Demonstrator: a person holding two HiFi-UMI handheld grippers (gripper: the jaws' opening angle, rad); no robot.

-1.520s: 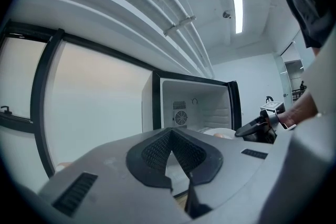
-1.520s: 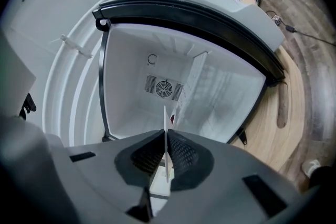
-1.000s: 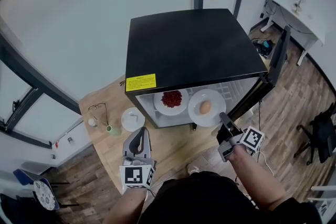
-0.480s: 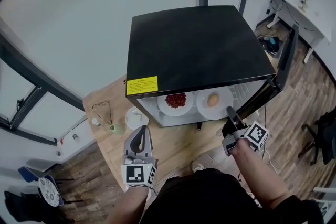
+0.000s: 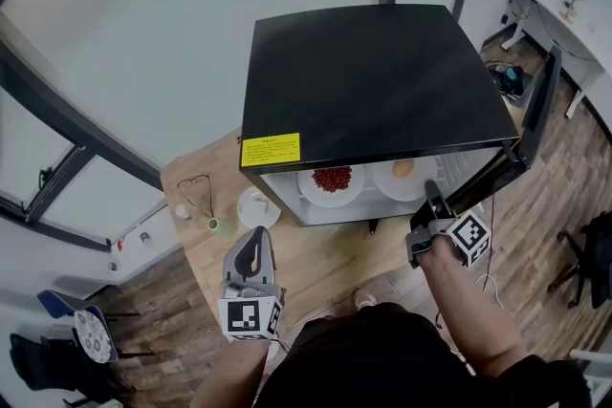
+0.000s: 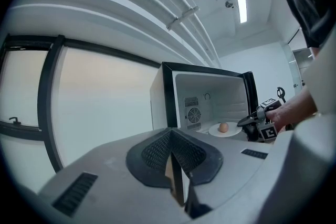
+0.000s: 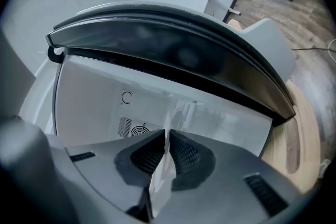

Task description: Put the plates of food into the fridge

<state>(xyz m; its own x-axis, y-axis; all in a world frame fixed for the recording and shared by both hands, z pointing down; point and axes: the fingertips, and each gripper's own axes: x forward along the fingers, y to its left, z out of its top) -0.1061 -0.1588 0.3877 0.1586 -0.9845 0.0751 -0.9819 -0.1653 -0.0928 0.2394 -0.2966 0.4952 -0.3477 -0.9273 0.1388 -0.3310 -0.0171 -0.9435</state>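
The right gripper (image 5: 431, 193) is clamped shut on the rim of the white plate with the egg (image 5: 405, 179). That plate is inside the open compartment of the black mini fridge (image 5: 373, 81), just beside the plate of red food (image 5: 331, 183). The left gripper (image 5: 252, 242) has its jaws together with nothing between them, above the wooden table (image 5: 325, 263). A yellow label (image 5: 271, 150) on the fridge top's front corner carries print too small to read. The left gripper's cube (image 5: 251, 320) shows a black-and-white square marker.

3 plates (image 5: 331, 187) (image 5: 405, 178) (image 5: 258, 207), 1 fridge (image 5: 373, 81)
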